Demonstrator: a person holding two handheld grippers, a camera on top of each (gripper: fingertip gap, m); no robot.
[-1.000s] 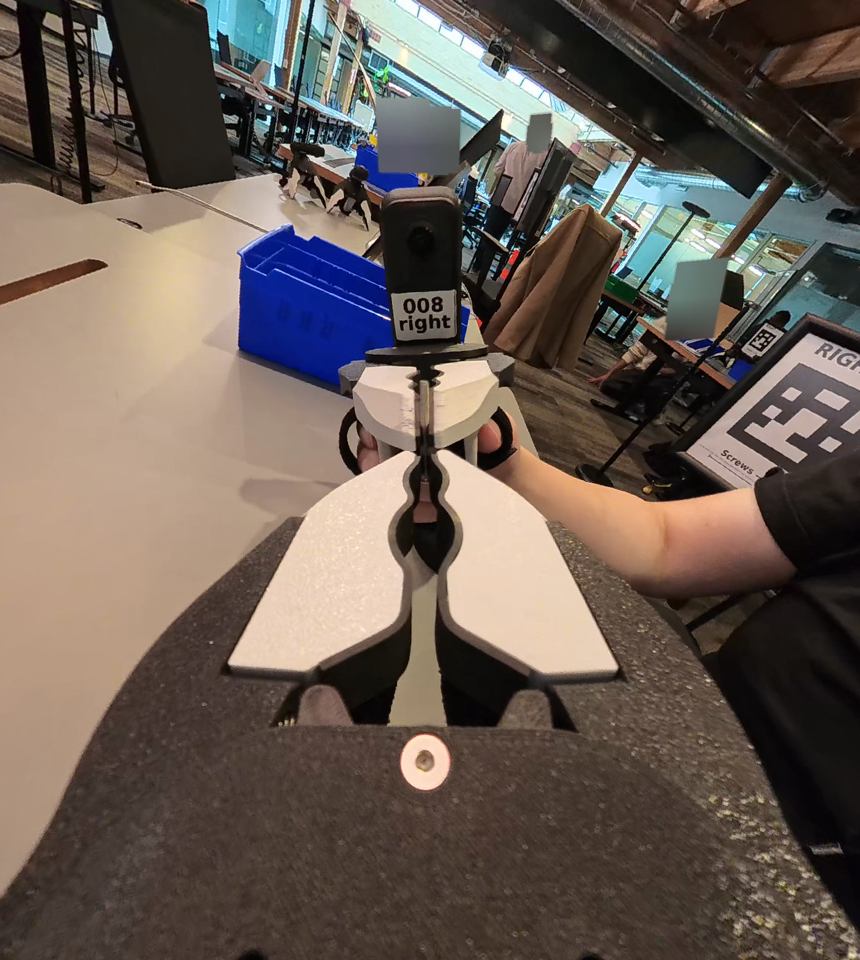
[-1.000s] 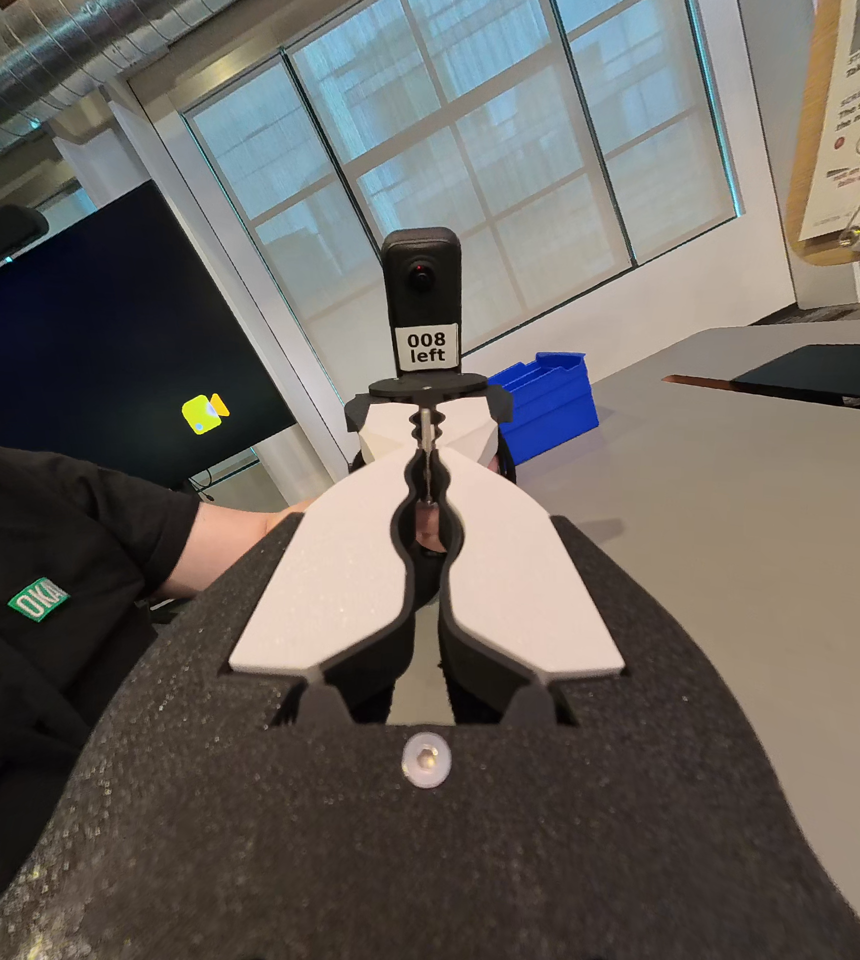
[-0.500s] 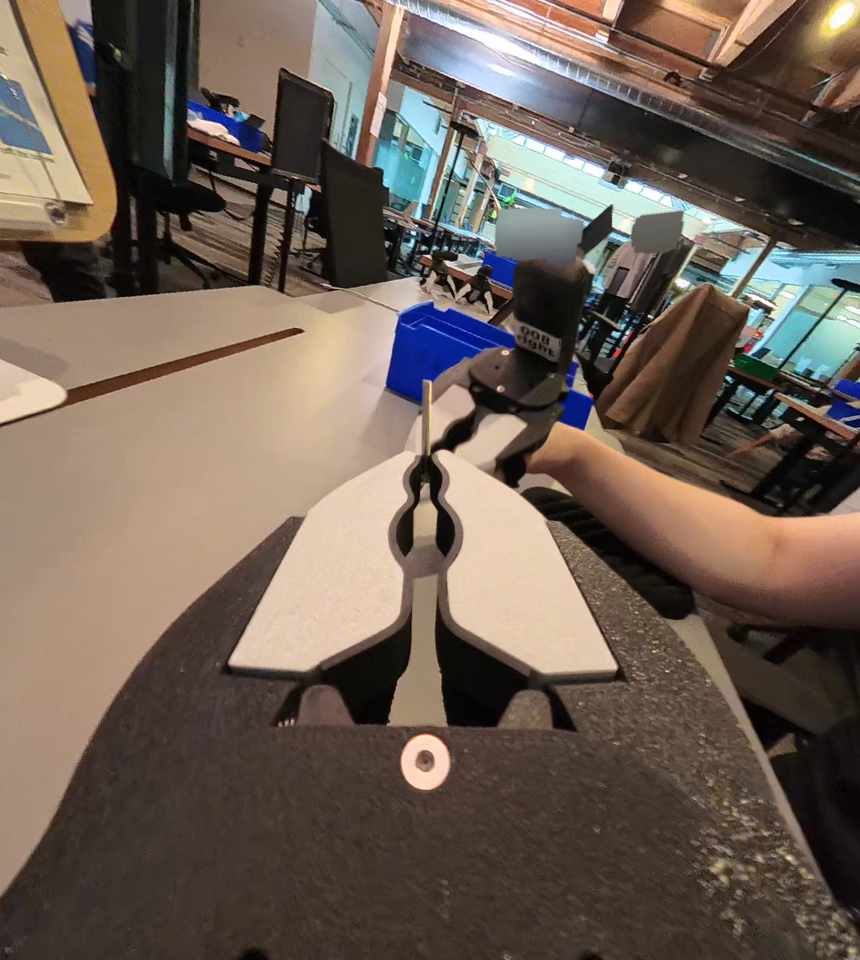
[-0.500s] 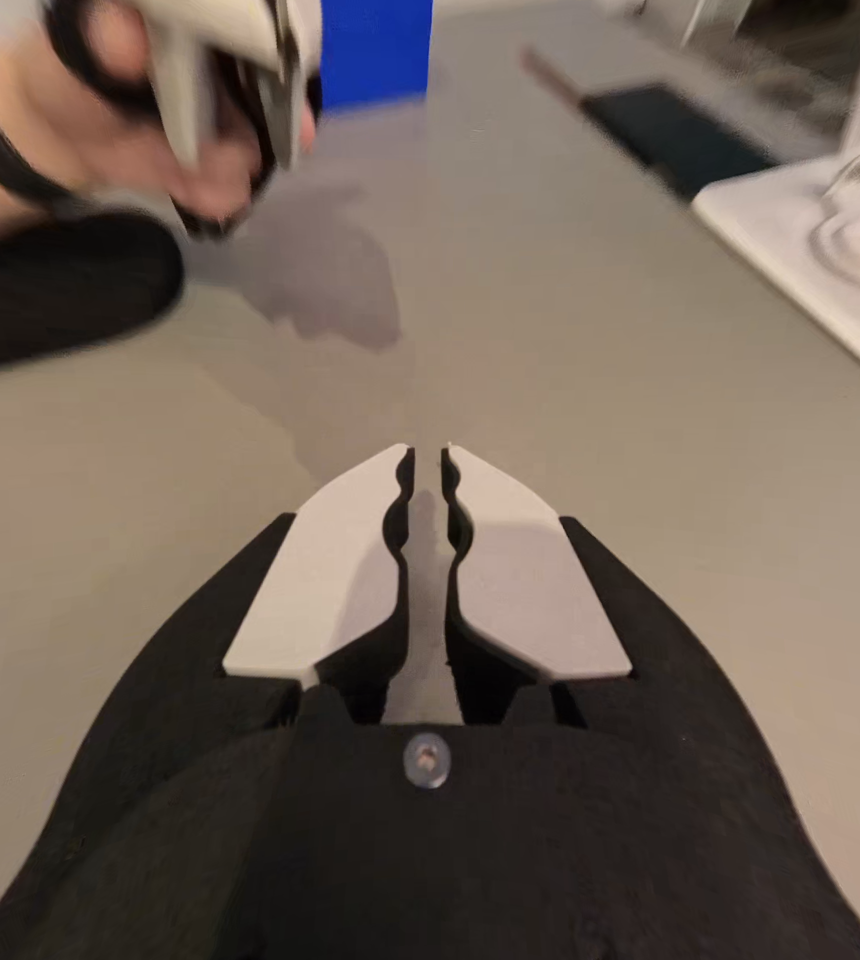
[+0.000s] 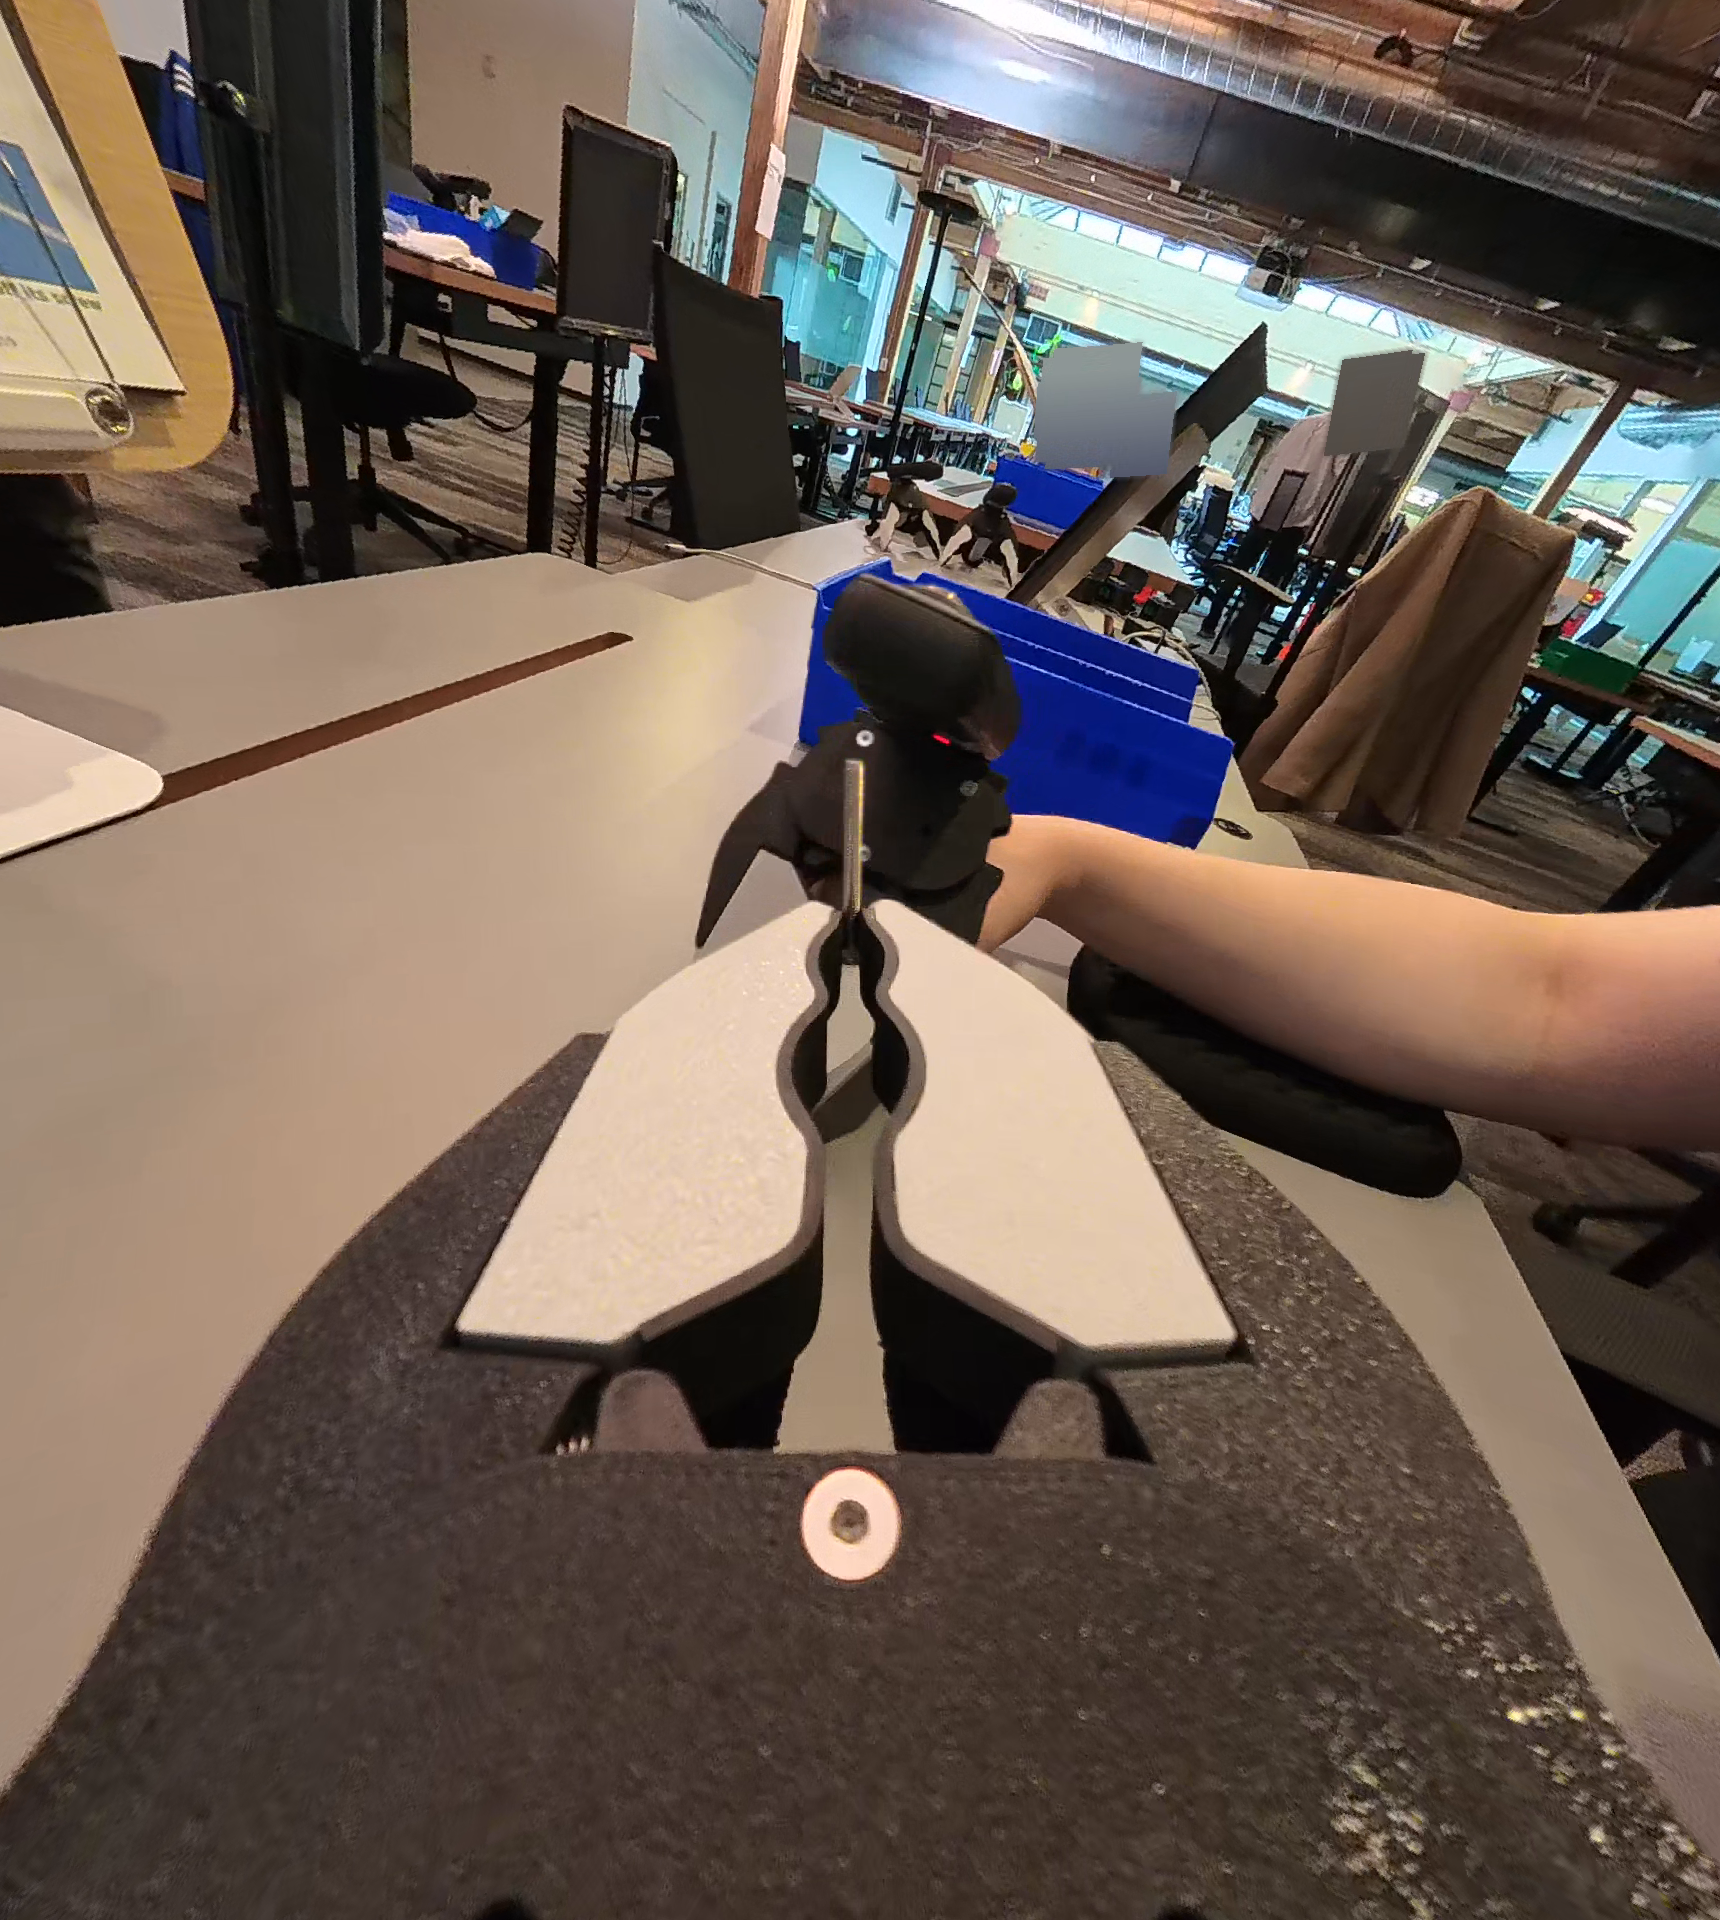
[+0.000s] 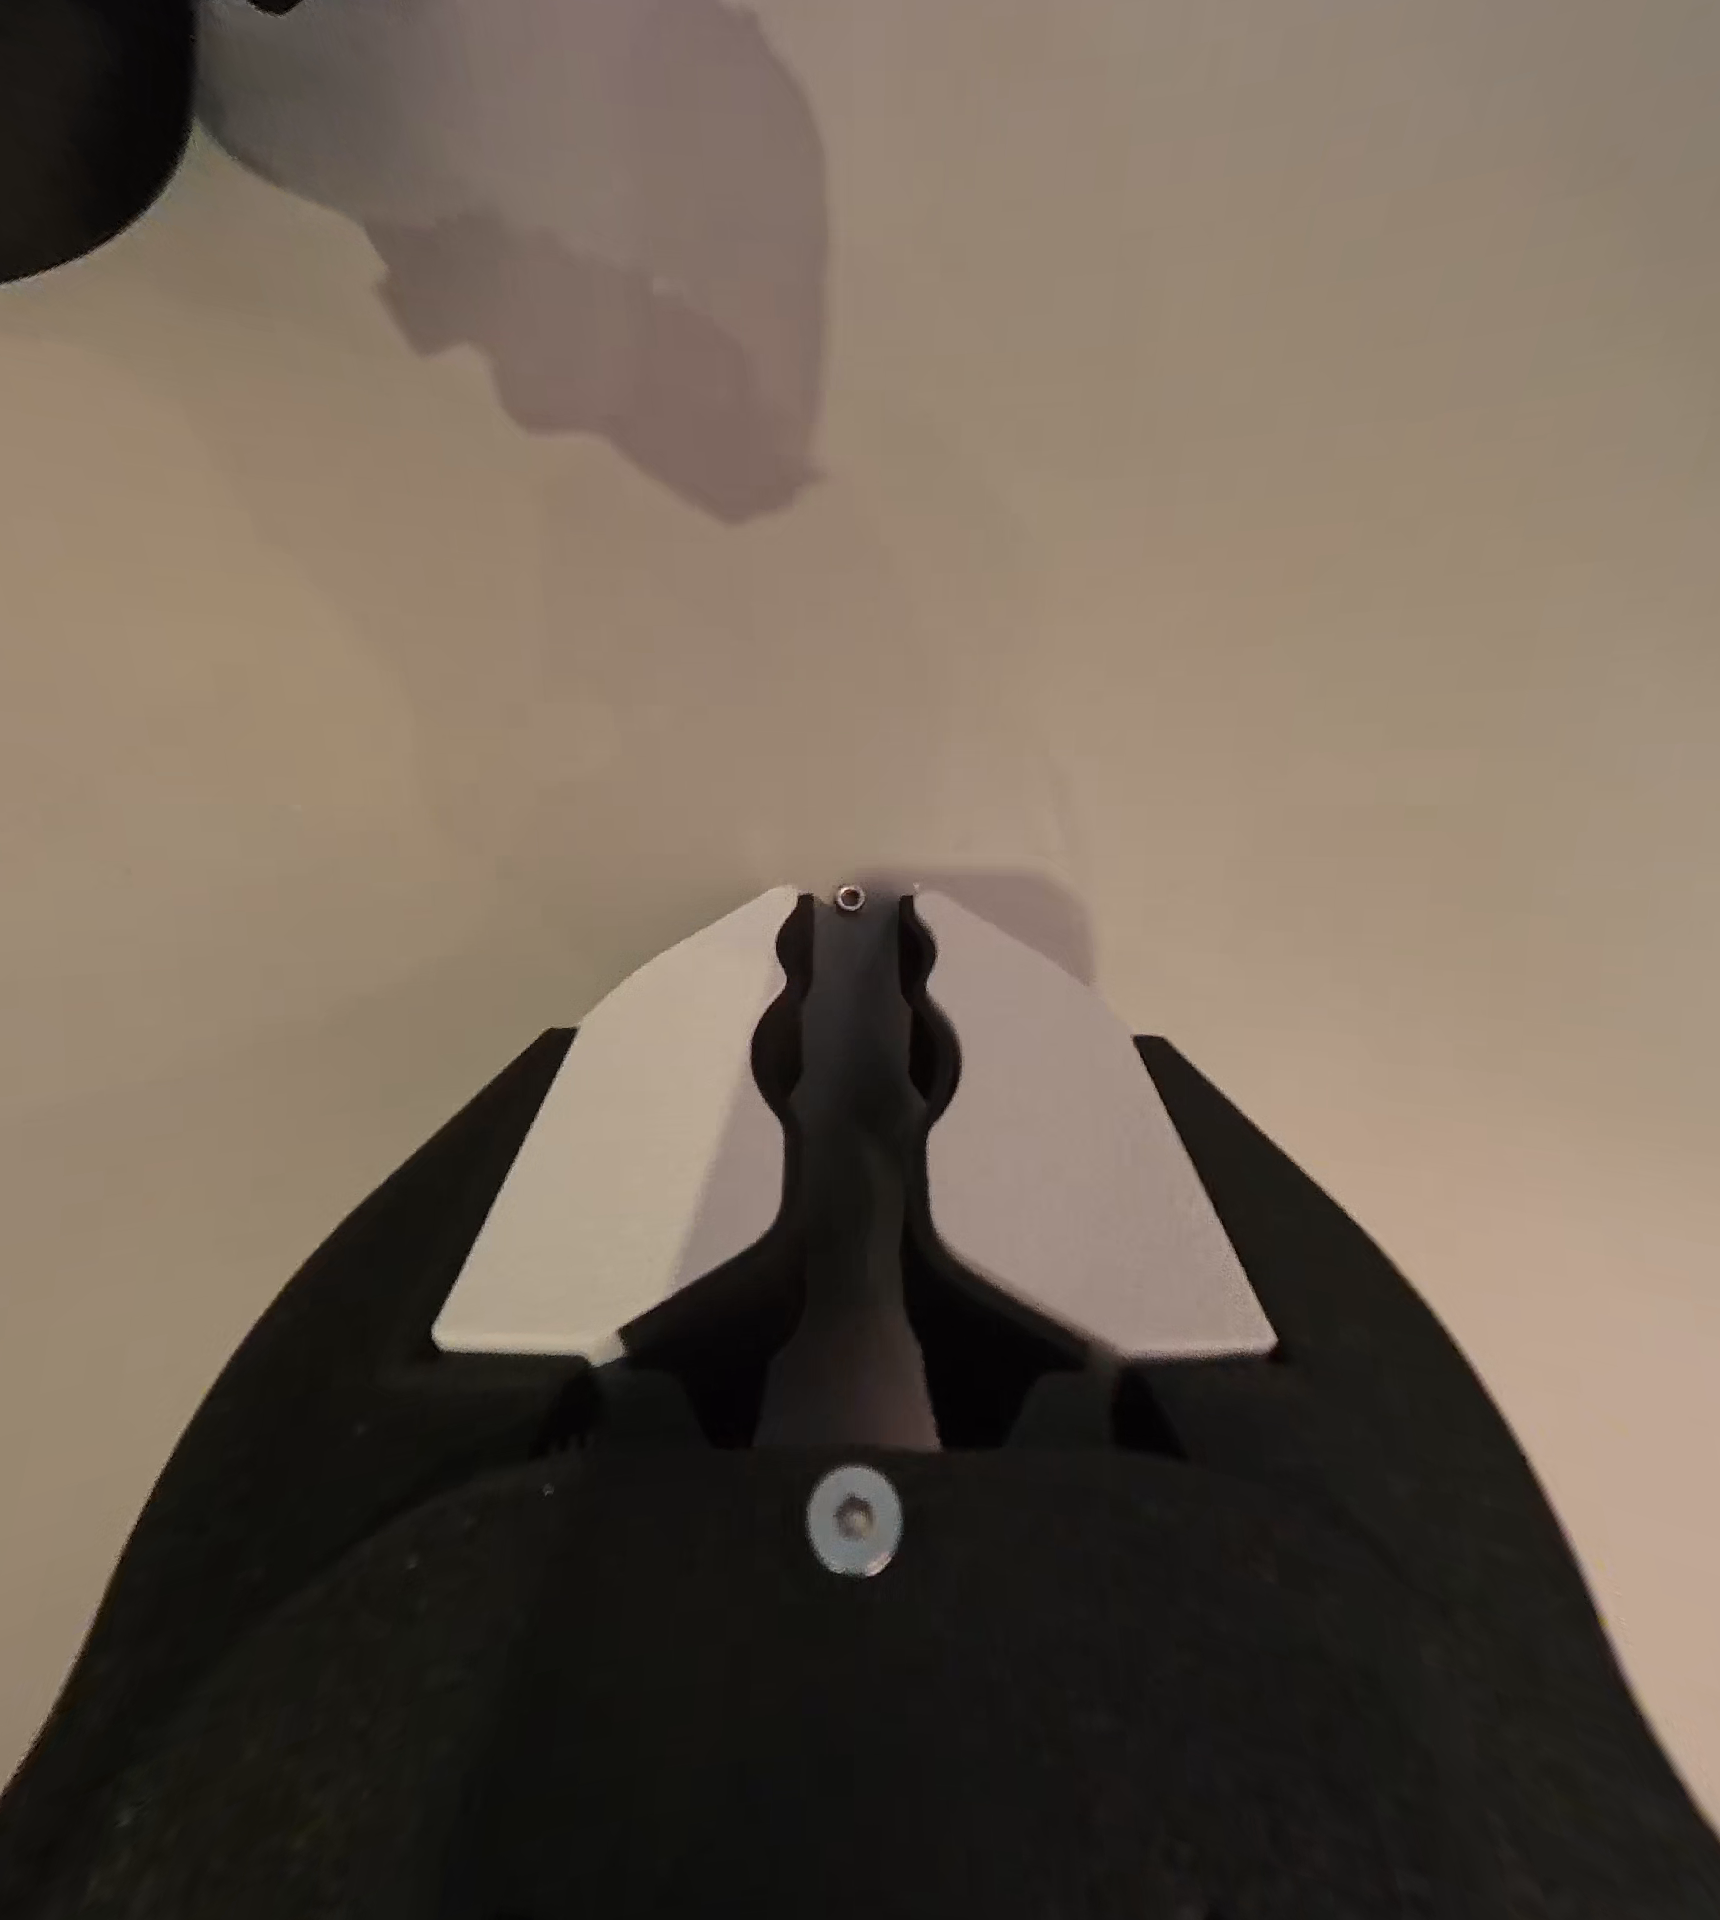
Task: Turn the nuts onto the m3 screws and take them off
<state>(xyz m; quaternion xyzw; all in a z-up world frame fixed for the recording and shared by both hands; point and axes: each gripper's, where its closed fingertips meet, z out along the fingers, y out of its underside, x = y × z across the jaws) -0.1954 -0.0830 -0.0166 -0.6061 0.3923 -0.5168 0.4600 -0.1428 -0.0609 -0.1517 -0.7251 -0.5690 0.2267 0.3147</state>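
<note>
Screw (image 5: 852,831), thin and silvery, stands upright out of the tips of the left gripper (image 5: 850,914), whose white fingers (image 5: 690,1132) are pressed together on its lower end; only the narrow wavy slot shows between them. That gripper is held above the grey table (image 5: 264,935), pointing across it toward a blue bin (image 5: 1095,707). Beyond the screw, the right gripper (image 5: 877,821) is seen from its black back, tipped downward toward the table, with the person's bare forearm (image 5: 1355,977) reaching in from the right over a black padded rest (image 5: 1271,1091).

The screw looks like a plain slim rod, its thread too fine to make out, and no nut can be seen on the exposed length.

The right wrist view gives what the left cannot: that gripper (image 6: 856,902) looks almost straight down at the table (image 6: 1355,520), tips close to or touching the surface. Its fingers (image 6: 627,1143) stand a small way apart, and a tiny metal nut (image 6: 847,898) lies on the table between the tips, nearer the left-hand tip. Whether either tip touches the nut cannot be told. A grey shadow (image 6: 627,312) falls farther up the table. The left wrist view alone shows the screw, the bin and the room behind.
</note>
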